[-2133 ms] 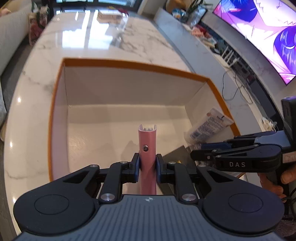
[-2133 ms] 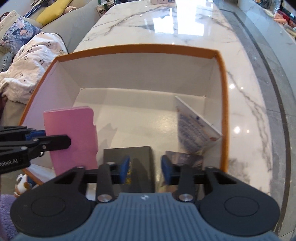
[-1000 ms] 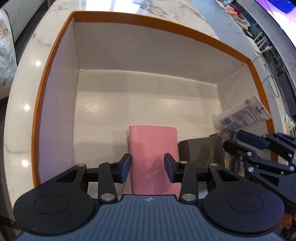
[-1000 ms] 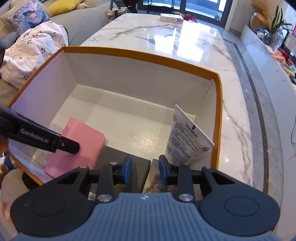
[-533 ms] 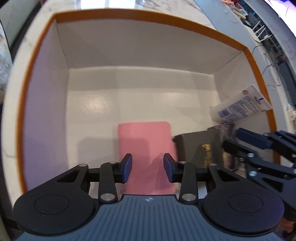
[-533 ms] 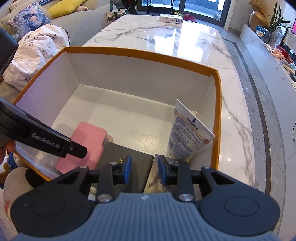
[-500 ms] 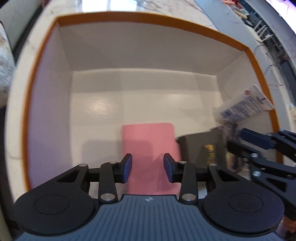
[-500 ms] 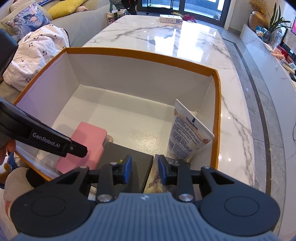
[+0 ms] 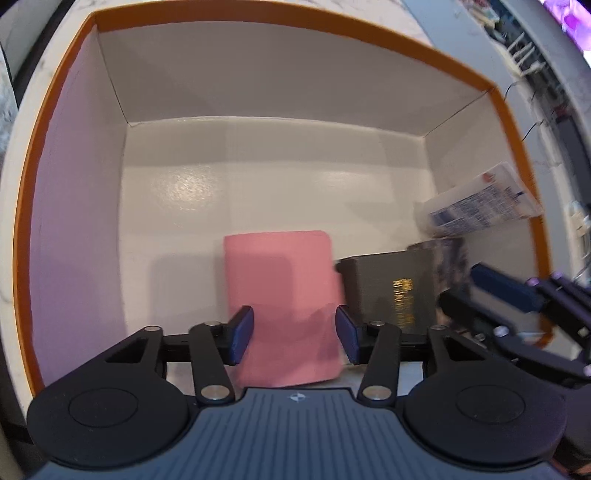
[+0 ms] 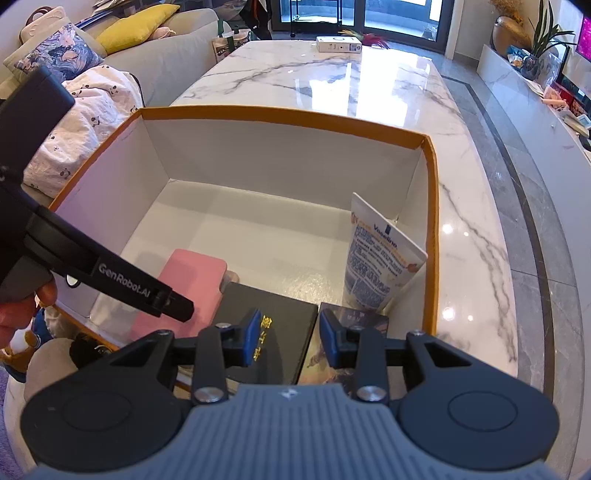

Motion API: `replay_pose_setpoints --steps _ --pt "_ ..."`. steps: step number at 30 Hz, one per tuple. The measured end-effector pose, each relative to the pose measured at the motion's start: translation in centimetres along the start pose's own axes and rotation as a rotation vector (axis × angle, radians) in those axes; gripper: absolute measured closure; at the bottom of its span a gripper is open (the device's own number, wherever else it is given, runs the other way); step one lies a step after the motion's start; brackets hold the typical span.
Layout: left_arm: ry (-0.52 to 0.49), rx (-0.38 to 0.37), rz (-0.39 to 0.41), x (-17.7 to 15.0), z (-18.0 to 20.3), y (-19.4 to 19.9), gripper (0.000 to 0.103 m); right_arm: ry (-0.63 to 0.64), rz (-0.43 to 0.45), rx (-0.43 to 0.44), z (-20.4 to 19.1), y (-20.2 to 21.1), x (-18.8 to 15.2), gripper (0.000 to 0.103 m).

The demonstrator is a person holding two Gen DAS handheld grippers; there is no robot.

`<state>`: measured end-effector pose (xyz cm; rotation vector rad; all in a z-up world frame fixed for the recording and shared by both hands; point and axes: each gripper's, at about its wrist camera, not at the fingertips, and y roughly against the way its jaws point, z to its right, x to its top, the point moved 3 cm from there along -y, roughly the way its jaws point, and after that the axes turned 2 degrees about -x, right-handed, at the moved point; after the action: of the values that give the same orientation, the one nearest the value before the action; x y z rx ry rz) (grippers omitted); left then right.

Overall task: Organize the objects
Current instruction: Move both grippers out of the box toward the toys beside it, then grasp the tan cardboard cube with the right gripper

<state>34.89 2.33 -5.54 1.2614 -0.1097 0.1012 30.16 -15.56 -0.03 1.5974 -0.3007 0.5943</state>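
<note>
A white box with an orange rim [image 9: 280, 16] [image 10: 280, 112] stands on the marble table. On its floor lie a pink notebook [image 9: 280, 295] [image 10: 192, 280], a black book with gold lettering [image 9: 391, 288] [image 10: 273, 328] and a dark picture-covered book [image 10: 347, 343]. A white Vaseline tube [image 9: 480, 206] [image 10: 380, 258] leans in the right corner. My left gripper [image 9: 291, 334] is open and empty above the pink notebook. My right gripper [image 10: 284, 338] is open and empty above the black book.
The marble table [image 10: 332, 81] stretches beyond the box, with a small white box [image 10: 338, 44] at its far end. A sofa with cushions and a blanket [image 10: 85, 103] lies to the left. A grey floor [image 10: 517, 155] runs along the right.
My left gripper let go of the pink notebook, which now lies flat on the box floor. Both grippers have drawn back a little.
</note>
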Motion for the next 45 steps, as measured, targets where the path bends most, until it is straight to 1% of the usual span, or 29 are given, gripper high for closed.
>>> replay_pose_setpoints --steps 1,4,8,10,13,17,18,19,21,22,24,26,27,28,30,32,34,36,38,40,42,44,45 --pt "0.005 -0.015 0.028 -0.2 0.0 0.6 0.048 -0.001 0.003 0.0 0.0 0.1 -0.1 0.066" --pt "-0.02 -0.007 0.127 -1.0 0.5 3.1 0.048 -0.002 0.026 0.006 -0.3 1.1 -0.4 0.065" --pt "-0.105 -0.074 0.259 -3.7 2.0 7.6 0.048 -0.014 0.09 0.022 -0.8 3.5 -1.1 0.063" --pt "-0.152 -0.082 0.317 -5.4 2.7 9.6 0.048 -0.028 0.122 0.036 -1.1 4.9 -1.5 0.062" --pt "-0.171 -0.049 0.373 -7.8 3.0 11.9 0.048 -0.059 0.155 0.053 -1.6 6.7 -2.4 0.062" --pt "-0.103 0.036 0.425 -10.9 1.9 13.1 0.048 -0.079 0.183 0.066 -2.6 9.1 -3.9 0.061" --pt "-0.09 0.056 0.437 -11.6 1.5 13.4 0.048 -0.074 0.186 0.067 -2.9 9.5 -4.4 0.058" --pt "-0.081 0.073 0.442 -12.2 1.2 13.3 0.047 -0.071 0.187 0.065 -3.2 9.9 -4.9 0.052" --pt "-0.063 0.077 0.445 -13.5 0.6 13.1 0.044 -0.069 0.181 0.067 -3.9 10.5 -5.8 0.043" --pt "-0.056 0.085 0.442 -14.3 0.0 13.0 0.044 -0.075 0.172 0.074 -4.1 10.6 -6.3 0.042" --pt "-0.05 0.13 0.446 -15.7 -0.5 12.8 0.044 -0.094 0.135 0.088 -4.5 10.2 -7.2 0.042" --pt "-0.053 0.153 0.446 -16.9 -0.6 12.3 0.044 -0.125 0.087 0.107 -4.7 9.6 -8.2 0.041" --pt "-0.058 0.158 0.447 -17.5 -0.7 12.1 0.044 -0.135 0.065 0.117 -4.9 9.3 -8.8 0.04" --pt "-0.06 0.16 0.446 -18.1 -0.7 12.0 0.044 -0.145 0.043 0.122 -5.1 9.0 -9.3 0.037" --pt "-0.05 0.166 0.437 -18.8 -0.9 11.2 0.044 -0.162 0.003 0.13 -5.5 8.2 -10.4 0.036" --pt "-0.033 0.158 0.421 -19.6 -1.4 10.7 0.044 -0.181 -0.043 0.147 -5.9 7.4 -11.3 0.035" --pt "-0.014 0.148 0.411 -20.3 -1.7 10.1 0.043 -0.203 -0.077 0.152 -6.0 6.8 -12.3 0.032" --pt "-0.02 0.186 0.425 -20.9 -1.6 9.8 0.043 -0.215 -0.096 0.138 -6.0 6.4 -13.0 0.031" --pt "-0.059 0.224 0.44 -21.0 -1.3 9.8 0.043 -0.222 -0.101 0.129 -6.1 6.2 -13.6 0.031" --pt "-0.078 0.218 0.43 -21.2 -1.0 9.5 0.043 -0.202 -0.086 0.124 -6.3 6.3 -13.8 0.033" --pt "-0.065 0.2 0.429 -21.3 -0.9 9.4 0.043 -0.138 -0.038 0.116 -7.0 6.7 -13.6 0.037" --pt "-0.04 0.187 0.429 -21.4 -1.4 9.3 0.043 -0.059 0.015 0.107 -7.8 7.1 -13.2 0.037" --pt "-0.027 0.178 0.425 -21.5 -1.7 9.2 0.043 -0.022 0.033 0.12 -8.2 7.3 -12.9 0.037"
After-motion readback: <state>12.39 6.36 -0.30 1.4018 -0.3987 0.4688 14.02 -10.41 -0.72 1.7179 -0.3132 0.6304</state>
